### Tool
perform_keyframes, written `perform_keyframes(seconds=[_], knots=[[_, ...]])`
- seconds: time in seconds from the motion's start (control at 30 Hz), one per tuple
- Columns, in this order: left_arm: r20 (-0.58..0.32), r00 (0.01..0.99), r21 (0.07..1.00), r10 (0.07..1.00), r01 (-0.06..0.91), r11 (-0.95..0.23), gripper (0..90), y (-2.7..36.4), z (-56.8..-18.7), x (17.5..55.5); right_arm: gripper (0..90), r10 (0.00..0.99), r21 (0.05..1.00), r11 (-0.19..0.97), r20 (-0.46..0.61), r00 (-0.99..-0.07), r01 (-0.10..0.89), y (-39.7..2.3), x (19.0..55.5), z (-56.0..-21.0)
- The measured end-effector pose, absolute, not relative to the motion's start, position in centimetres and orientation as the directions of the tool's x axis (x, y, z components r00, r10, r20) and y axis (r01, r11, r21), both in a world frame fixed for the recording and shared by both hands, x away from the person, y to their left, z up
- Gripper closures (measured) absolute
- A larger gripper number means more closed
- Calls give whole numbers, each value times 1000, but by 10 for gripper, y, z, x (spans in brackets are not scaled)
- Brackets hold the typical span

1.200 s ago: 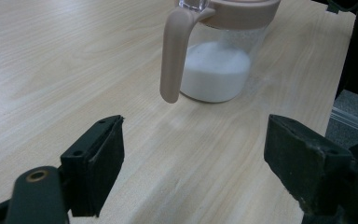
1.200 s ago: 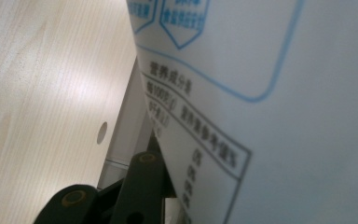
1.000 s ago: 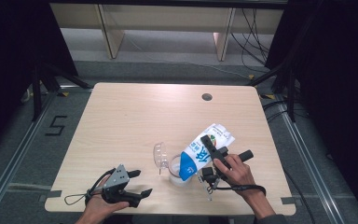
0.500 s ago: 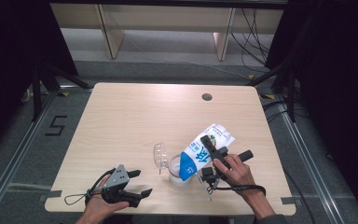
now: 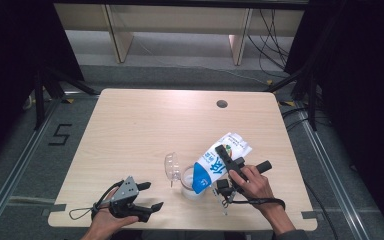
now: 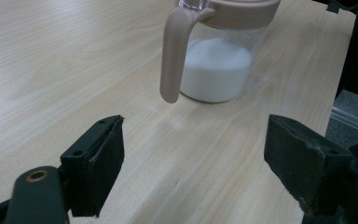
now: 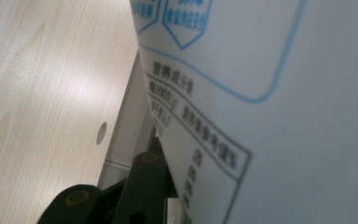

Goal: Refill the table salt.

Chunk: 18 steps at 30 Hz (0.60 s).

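1. Pale wood is what we see first in the high view: a table (image 5: 145, 125) with a small round hole (image 5: 222, 104) near its far edge. Towards the near edge, right of centre, stands a clear jar (image 5: 189, 183) holding white powder, its clear lid (image 5: 171, 167) flipped open to the left. Our right gripper (image 5: 219, 162) clamps a white and blue bag (image 5: 216, 162), tilted so that its blue end points down into the jar's mouth and its white end rises up and to the right. Our right hand (image 5: 252, 182) grasps the gripper's handle just beside the jar.

2. Staying with the high view, our left gripper (image 5: 149, 196) rests low near the table's front edge, well apart from the jar, jaws spread with nothing between them; our left hand (image 5: 105, 222) holds it and its cable loops out to the left.

3. From the left gripper view, the two black jaws stand wide apart over bare wood. Beyond them sits the jar (image 6: 220, 65), roughly a third full of white powder, with a beige collar (image 6: 242, 11) round its top and a beige handle (image 6: 173, 56) hanging down its left side. The jar stands upright on the table (image 6: 51, 70), apart from both jaws.

4. From the right gripper view, the bag (image 7: 270, 107) presses close against the lens, white with blue outlines and dark printed text too blurred for us to read. One black jaw lies flat against the bag at the bottom, so the jaws are pinching the bag. To the left runs the table (image 7: 37, 93) with its hole (image 7: 101, 133)
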<state>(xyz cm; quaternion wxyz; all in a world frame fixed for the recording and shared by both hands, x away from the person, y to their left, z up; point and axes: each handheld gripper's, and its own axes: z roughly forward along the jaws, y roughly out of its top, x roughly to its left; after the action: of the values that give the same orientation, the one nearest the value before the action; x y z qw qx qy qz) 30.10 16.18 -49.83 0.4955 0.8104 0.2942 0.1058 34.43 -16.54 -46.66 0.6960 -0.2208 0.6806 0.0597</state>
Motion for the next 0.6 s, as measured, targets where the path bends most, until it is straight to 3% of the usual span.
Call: perform_keyframes(seconds=[0.6], knots=[[-131, 802, 869, 583, 375, -321, 198, 161, -499, 301, 754, -233, -246, 887, -969, 82, -390, -165, 344, -465]])
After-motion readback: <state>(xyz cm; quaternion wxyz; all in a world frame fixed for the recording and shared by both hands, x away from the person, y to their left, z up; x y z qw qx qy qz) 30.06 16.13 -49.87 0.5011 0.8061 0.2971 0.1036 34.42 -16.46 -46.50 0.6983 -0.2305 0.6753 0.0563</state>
